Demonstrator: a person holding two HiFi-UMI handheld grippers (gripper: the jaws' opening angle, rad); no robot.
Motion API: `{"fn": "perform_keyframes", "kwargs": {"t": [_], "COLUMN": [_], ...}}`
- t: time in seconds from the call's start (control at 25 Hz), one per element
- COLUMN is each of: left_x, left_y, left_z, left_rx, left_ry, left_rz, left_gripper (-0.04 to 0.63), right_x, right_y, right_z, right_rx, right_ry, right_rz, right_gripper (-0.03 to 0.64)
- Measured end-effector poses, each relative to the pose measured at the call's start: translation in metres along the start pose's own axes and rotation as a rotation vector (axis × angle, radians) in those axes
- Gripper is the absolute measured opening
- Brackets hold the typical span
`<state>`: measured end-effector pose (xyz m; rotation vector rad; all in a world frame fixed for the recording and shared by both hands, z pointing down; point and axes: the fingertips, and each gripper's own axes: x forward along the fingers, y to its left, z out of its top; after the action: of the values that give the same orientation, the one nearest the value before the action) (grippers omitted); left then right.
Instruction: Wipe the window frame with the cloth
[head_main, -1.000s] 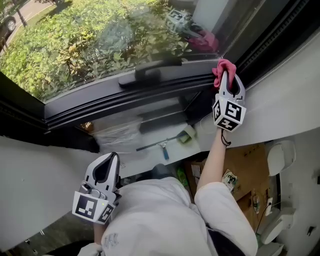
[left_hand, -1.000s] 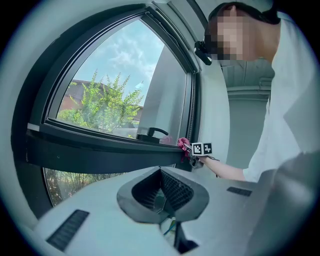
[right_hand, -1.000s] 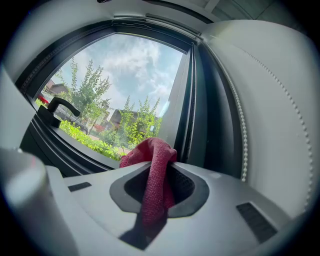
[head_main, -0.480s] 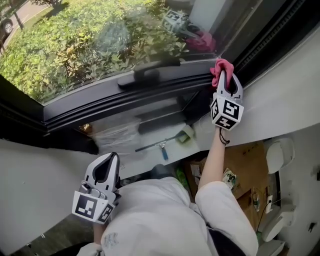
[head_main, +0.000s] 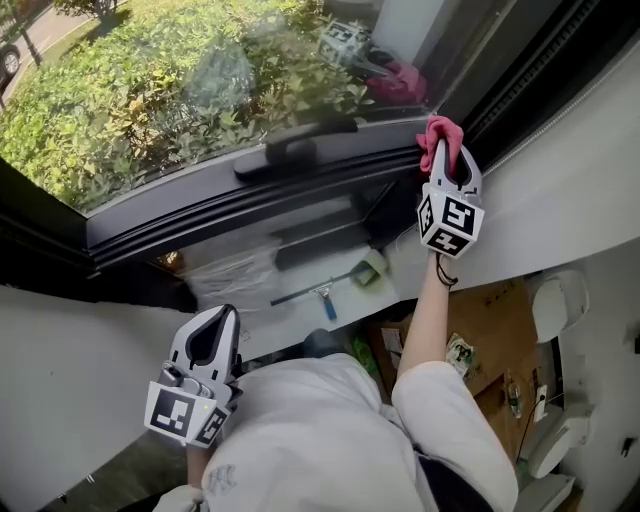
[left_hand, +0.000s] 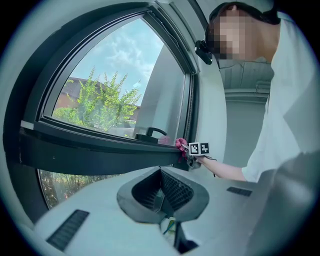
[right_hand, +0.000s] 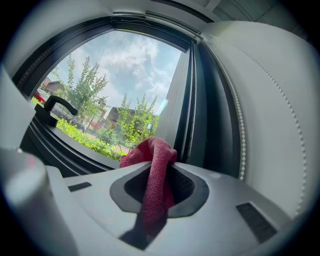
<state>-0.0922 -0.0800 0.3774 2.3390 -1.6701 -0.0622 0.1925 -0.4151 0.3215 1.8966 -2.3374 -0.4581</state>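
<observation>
Head view shows the right gripper (head_main: 449, 152) clenched on the cloth (head_main: 441, 130), which presses the window frame (head_main: 250, 200) at its corner. The rail's length runs off to that gripper's left (the likely stroke direction). The left gripper (head_main: 219, 320), closed on nothing, hangs well below.

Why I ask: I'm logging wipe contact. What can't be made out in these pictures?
- Whether the pink woven cloth touches the dark window frame: in the head view the right gripper and the cloth's bunch cover the contact spot; in the right gripper view the bunch itself hides it.
- The long-handled tool below the window: too small in the head view to identify.
</observation>
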Motion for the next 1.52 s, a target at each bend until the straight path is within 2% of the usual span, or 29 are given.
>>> {"fn": "perform_keyframes", "kwargs": {"t": [0.68, 1.52], "left_x": [-0.006, -0.012], "left_y": [0.009, 0.013], "left_z": [-0.002, -0.003], "left_rx": [-0.012, -0.018], "left_ry": [-0.009, -0.014], "left_rz": [-0.005, -0.002], "left_gripper": [0.009, 0.009], "right_x": [-0.004, -0.014], "right_y": [0.004, 0.028], "right_z": [-0.001, 0.007], "right_rx": [-0.004, -0.020], "right_ry": [0.011, -0.002], "right_rz": [-0.034, -0.024], "right_gripper": [0.064, 0.063]}}
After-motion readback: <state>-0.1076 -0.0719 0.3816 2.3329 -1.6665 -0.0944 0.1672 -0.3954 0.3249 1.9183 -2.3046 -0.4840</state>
